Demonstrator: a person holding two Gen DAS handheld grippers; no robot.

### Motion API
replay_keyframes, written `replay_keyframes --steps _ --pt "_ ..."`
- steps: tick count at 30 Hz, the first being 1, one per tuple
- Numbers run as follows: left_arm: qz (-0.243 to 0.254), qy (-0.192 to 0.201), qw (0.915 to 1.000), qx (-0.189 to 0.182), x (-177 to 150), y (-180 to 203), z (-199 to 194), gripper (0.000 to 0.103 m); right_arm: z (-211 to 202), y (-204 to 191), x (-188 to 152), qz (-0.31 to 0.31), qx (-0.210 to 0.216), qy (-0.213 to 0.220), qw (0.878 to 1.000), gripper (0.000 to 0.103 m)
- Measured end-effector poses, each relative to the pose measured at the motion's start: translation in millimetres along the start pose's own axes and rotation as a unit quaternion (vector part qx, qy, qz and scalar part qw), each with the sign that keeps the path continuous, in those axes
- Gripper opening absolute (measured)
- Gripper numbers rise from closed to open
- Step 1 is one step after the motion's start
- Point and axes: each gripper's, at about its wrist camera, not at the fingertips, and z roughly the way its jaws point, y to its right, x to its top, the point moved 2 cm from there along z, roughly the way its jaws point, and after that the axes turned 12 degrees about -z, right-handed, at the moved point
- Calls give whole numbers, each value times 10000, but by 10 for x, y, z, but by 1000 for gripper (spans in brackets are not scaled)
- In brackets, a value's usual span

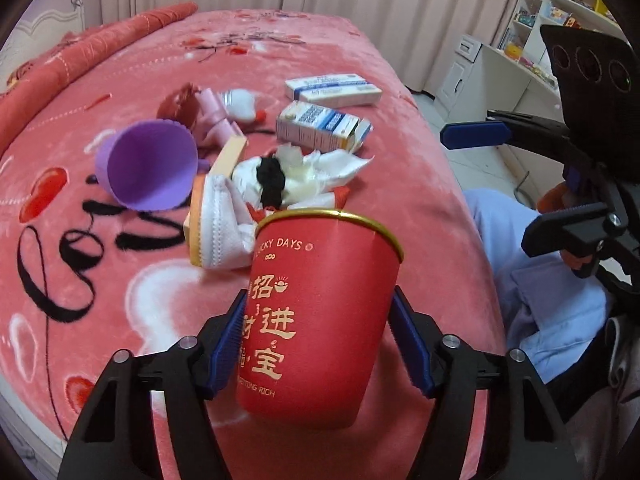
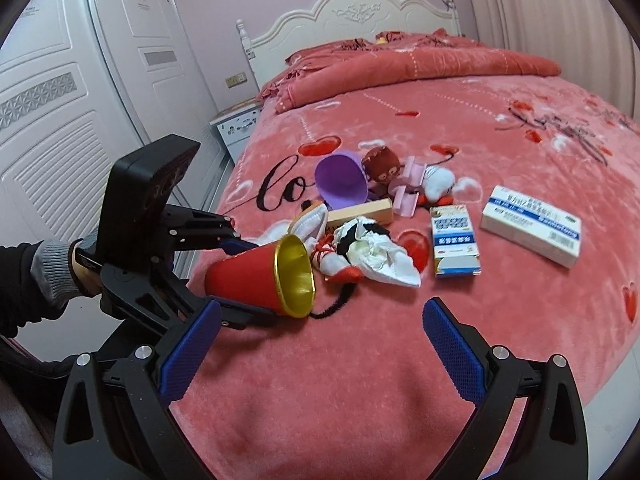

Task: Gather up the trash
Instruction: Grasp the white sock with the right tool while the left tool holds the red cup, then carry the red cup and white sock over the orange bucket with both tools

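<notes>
A red paper cup (image 1: 320, 320) with gold lettering and a gold rim sits between the blue pads of my left gripper (image 1: 319, 296), which is shut on its sides. In the right wrist view the cup (image 2: 248, 276) is tilted on its side just above the pink bedspread, held by the left gripper (image 2: 256, 280). Just beyond its mouth lie crumpled white tissue (image 2: 376, 252) with a black clump, a white mask (image 1: 224, 224), a purple cup (image 1: 148, 168), a tan box (image 2: 360, 214) and two medicine boxes (image 2: 456, 240) (image 2: 532, 224). My right gripper (image 2: 325, 306) hangs open over bare bedspread, nothing between its fingers.
A brown plush toy (image 2: 384, 168) and pink plastic pieces (image 2: 408, 190) lie behind the pile. A folded quilt (image 2: 420, 64) and headboard (image 2: 352, 12) are at the far end. A wardrobe (image 2: 80, 100) stands left of the bed, a desk with shelves (image 1: 532, 40) on the other side.
</notes>
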Motion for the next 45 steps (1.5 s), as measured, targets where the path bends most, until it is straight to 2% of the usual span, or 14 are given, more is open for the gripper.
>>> replay_keyframes --steps 4,5,6,7,8,9,17,20,26,31,32,37,41,45 --pt "-80 48 9999 -75 -9 -55 -93 58 77 23 14 68 159 31 9998 95" --pt "-82 60 9999 -86 -13 -73 -127 58 88 19 25 32 199 52 9998 85" --pt "-103 67 9999 -101 -26 -94 -161 57 114 15 30 -13 252 -2 9997 82" --pt "-133 69 9999 -72 -40 -118 -202 57 138 15 35 -27 287 -42 9996 72" --pt "-155 77 9998 -62 -52 -142 -241 57 161 7 43 -27 339 -63 9994 57" --pt "-189 74 9998 -94 -63 -165 -278 57 197 -9 59 -31 437 -98 9990 50" --pt "-401 163 9990 -77 -94 -351 -458 57 728 -143 373 -811 593 -444 9940 49" --pt "-328 185 9992 -137 -80 -364 -467 57 909 -116 407 -1073 605 -685 9900 41" --pt "-275 111 9993 -217 -51 -460 -399 57 1217 -29 425 -1569 361 -1177 9799 38" --pt "-358 69 9988 -313 -27 -571 -312 58 1407 20 419 -1686 513 -1390 9745 33" --pt "-367 54 9988 -326 -26 -588 -289 58 1461 0 393 -1730 550 -1464 9724 28" --pt "-368 38 9987 -363 -29 -623 -263 58 1401 8 377 -1551 631 -1352 9766 26" --pt "-387 48 9988 -291 -69 -610 -317 58 1228 29 367 -1217 725 -1225 9823 25" --pt "-418 101 9987 -268 -96 -509 -418 58 1020 -78 345 -1219 744 -1089 9837 25"
